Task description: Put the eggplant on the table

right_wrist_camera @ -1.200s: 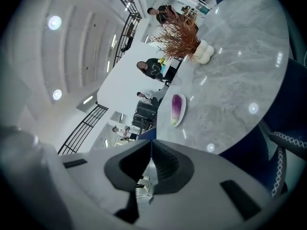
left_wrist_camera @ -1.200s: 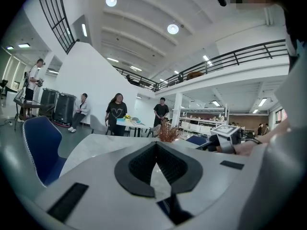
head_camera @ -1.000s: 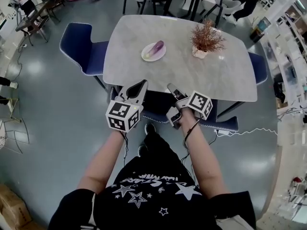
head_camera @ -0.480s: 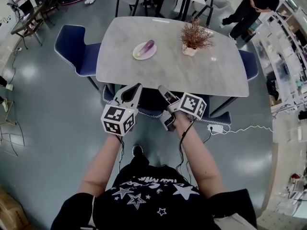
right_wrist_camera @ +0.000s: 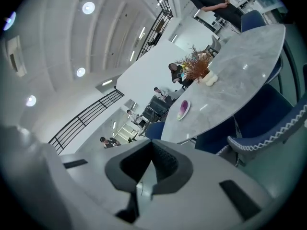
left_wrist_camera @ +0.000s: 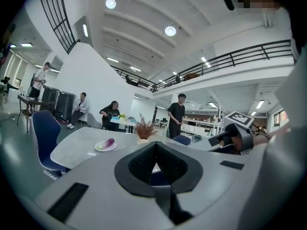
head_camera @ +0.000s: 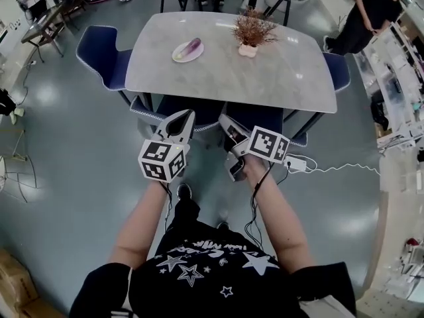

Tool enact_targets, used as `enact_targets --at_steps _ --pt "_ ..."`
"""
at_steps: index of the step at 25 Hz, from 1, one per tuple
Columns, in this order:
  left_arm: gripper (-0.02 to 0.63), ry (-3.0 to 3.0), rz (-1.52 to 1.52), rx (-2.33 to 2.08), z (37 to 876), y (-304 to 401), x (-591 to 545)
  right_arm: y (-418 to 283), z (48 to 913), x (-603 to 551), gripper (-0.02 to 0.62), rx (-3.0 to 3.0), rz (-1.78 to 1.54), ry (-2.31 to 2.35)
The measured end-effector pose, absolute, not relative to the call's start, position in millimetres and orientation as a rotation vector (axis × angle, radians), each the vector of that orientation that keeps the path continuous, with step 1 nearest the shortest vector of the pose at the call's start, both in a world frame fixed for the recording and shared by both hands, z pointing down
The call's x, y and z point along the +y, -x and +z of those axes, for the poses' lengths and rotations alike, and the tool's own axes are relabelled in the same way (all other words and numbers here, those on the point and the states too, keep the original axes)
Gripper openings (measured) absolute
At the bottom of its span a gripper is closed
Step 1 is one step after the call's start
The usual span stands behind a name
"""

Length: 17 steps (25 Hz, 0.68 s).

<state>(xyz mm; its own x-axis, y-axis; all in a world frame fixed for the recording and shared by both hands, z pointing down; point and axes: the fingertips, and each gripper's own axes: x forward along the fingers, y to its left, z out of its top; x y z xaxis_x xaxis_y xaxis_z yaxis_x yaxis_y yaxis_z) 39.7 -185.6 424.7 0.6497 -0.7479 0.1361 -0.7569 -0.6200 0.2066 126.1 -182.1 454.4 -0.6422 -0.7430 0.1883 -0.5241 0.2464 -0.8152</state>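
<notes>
A purple eggplant (head_camera: 191, 45) lies on a white plate (head_camera: 180, 55) at the far left of the grey marble table (head_camera: 265, 78). Both grippers hang in front of the person's body over the floor, well short of the table's near edge. The left gripper (head_camera: 181, 120) is shut and holds nothing; the right gripper (head_camera: 227, 122) is likewise shut and empty. In the left gripper view the eggplant (left_wrist_camera: 110, 142) shows small and far beyond the left gripper (left_wrist_camera: 154, 163). From the right gripper (right_wrist_camera: 149, 169) the eggplant (right_wrist_camera: 184, 109) also looks distant.
A dried plant in a white pot (head_camera: 250, 33) stands at the table's back middle. Blue chairs sit at the left end (head_camera: 99, 50), the near side (head_camera: 173, 106) and the right end (head_camera: 338, 71). A white cable and power strip (head_camera: 297, 164) lie on the floor. A person (head_camera: 371, 8) stands far right.
The table with the plate has drawn away toward the top of the head view and looks smaller. Both grippers have kept their places before the body, still shut.
</notes>
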Motion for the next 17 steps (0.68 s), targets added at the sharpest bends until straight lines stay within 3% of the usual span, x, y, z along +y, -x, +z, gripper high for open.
enact_targets --at_steps 17 --pt "0.008 -2.614 0.050 -1.337 411.8 -106.1 -27.6 -195.4 441.8 -40.3 0.005 2.433 -1.222 1.220"
